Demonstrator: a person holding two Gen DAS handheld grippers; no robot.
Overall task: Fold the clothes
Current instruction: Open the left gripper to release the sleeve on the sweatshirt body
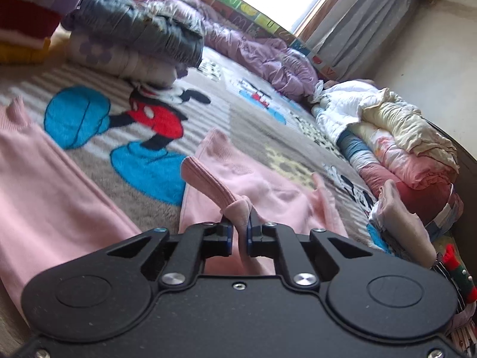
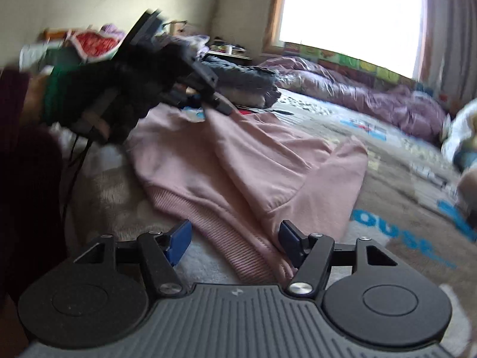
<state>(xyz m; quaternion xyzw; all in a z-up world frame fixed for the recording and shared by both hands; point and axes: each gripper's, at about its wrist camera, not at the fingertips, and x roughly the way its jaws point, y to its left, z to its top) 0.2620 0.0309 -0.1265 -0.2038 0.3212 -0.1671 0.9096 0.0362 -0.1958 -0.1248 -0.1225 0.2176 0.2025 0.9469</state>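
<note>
A pink sweatshirt (image 1: 247, 179) lies spread on a cartoon-print blanket (image 1: 149, 119). In the left wrist view my left gripper (image 1: 239, 232) is shut on a pinched fold of the sweatshirt beside its ribbed cuff (image 1: 205, 182), lifting it a little. In the right wrist view the same pink sweatshirt (image 2: 238, 161) lies ahead, its ribbed hem (image 2: 238, 241) running between the blue pads of my open right gripper (image 2: 235, 243). The left gripper (image 2: 220, 106), held by a dark-gloved hand (image 2: 119, 89), pulls the cloth up at the upper left.
Folded quilts (image 1: 134, 38) and a lilac duvet (image 1: 253, 44) lie at the back by the window. Stacked bedding and clothes (image 1: 396, 149) sit at the right edge. A dark sleeve (image 2: 26, 194) fills the left of the right wrist view.
</note>
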